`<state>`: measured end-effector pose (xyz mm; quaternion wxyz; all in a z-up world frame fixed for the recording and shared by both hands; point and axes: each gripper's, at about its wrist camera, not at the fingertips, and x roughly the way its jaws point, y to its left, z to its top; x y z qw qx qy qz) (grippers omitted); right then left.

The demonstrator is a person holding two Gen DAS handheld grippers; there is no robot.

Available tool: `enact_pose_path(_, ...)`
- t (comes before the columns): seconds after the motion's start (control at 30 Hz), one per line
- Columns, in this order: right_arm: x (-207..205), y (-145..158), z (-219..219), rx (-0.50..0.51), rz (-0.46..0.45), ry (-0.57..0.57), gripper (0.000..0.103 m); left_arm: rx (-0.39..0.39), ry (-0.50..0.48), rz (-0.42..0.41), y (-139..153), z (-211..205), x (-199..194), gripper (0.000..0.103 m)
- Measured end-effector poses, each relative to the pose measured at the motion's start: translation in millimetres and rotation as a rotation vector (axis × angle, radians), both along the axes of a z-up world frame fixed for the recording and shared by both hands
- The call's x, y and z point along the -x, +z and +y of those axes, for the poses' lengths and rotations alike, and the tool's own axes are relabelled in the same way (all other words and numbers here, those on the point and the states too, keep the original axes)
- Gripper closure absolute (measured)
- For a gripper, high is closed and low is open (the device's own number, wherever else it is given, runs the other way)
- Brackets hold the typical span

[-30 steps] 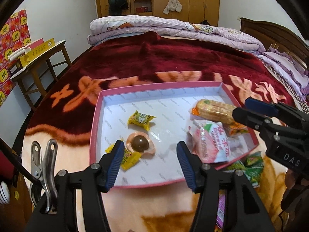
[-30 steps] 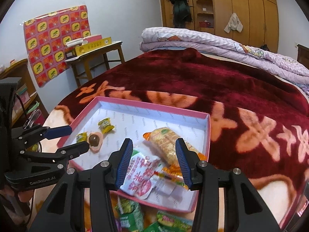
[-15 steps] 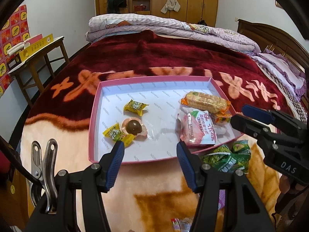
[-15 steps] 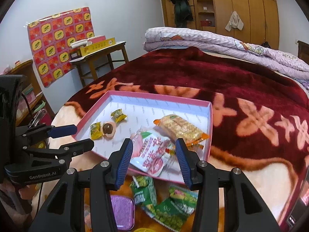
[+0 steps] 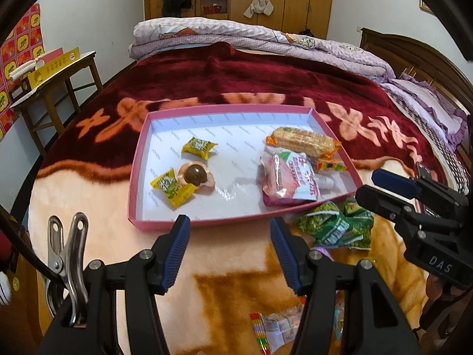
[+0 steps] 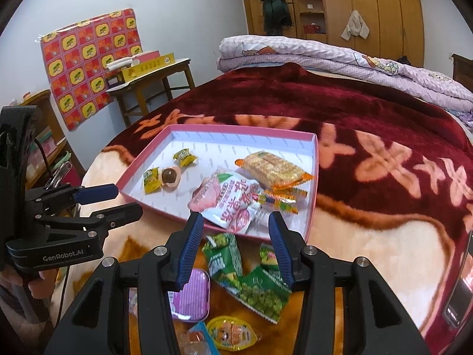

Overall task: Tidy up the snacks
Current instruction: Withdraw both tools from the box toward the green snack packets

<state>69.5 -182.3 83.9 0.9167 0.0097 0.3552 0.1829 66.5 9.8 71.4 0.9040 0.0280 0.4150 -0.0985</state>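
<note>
A pink-rimmed white tray [image 5: 136, 174] [image 6: 313, 183] lies on the bed blanket. In it are two yellow candy packets [image 5: 198, 147], a brown chocolate ball on a peach wrapper [image 5: 195, 174], a pink-and-white pouch [image 5: 288, 179] [image 6: 230, 198] and an orange cracker pack [image 5: 304, 140] [image 6: 272, 168]. Green pea packets [image 5: 337, 224] [image 6: 251, 272] lie on the blanket just in front of the tray. My left gripper [image 5: 230, 251] is open and empty, hovering in front of the tray. Above the green packets my right gripper [image 6: 235, 251] stands open, holding nothing.
A purple tin [image 6: 190, 300], a yellow jelly cup [image 6: 232, 331] and a striped candy pack [image 5: 275, 328] lie on the near blanket. A wooden stool with yellow boxes [image 6: 147, 68] stands left of the bed. Folded quilts [image 5: 251, 38] sit at the far end. A phone [image 6: 461, 290] lies at right.
Both grippers have drawn back from the tray toward the near blanket, bringing the green packets, purple tin and other loose snacks into view. Neither gripper's opening has changed.
</note>
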Motion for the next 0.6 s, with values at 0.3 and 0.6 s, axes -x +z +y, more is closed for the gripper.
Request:
enact_pose_path(0.3,10.9,-12.9,-7.9,0.003,0.04,-0.003,0.056,0.039,-0.024,0.062,-11.8,-5.2,6.0,0.043)
enact_pose_path(0.6,16.4,-23.4,-22.9,0.001,0.076,-0.026,0.056,0.038,-0.047,0.093,-18.2,-19.9,9.9,0.043)
